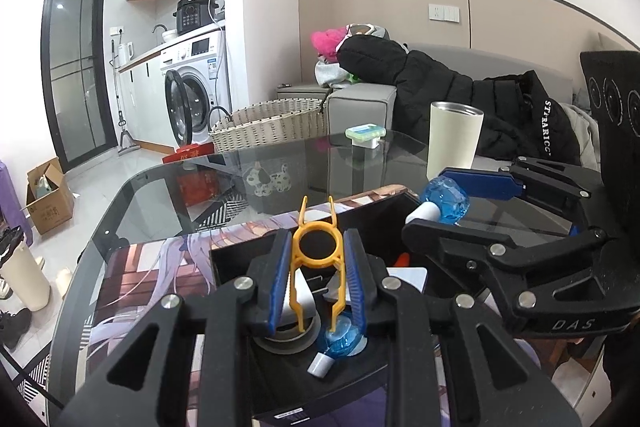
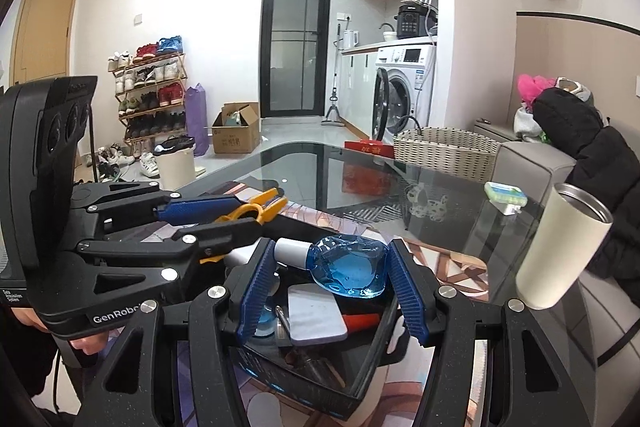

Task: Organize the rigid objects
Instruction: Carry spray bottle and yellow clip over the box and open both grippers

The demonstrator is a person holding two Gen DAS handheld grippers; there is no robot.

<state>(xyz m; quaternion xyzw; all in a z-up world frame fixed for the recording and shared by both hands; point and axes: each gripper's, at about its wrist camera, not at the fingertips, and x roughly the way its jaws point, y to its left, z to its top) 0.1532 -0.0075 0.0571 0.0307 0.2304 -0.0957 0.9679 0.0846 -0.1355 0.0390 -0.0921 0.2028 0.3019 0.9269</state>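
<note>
In the left wrist view, a dark glass table (image 1: 168, 195) carries a printed mat (image 1: 160, 267) with a black open box (image 1: 240, 259) on it, and behind the table are a woven basket (image 1: 272, 127), a washing machine (image 1: 196, 87) with its door open and a grey sofa with a black jacket (image 1: 480, 95). The rounded table edge runs at the left, and the far part of the glass is mostly free, with only a cream tumbler (image 1: 454, 139) and a small green case (image 1: 366, 133) there. The left gripper (image 1: 318, 275) is closed tightly on a yellow plastic clip (image 1: 318, 255), above the box; a small blue bottle (image 1: 342, 343) lies in the box below. In the right wrist view, the same table (image 2: 320, 167) reaches to a tiled floor with a shoe rack (image 2: 150, 95) and a cardboard box (image 2: 236, 131). The right gripper (image 2: 328, 279) is about half open and its blue pads press on both sides of a blue bottle with white cap (image 2: 348, 269), above the black box (image 2: 360, 379). The left gripper (image 2: 256, 219) with the clip is just beside it, at the left.
</note>
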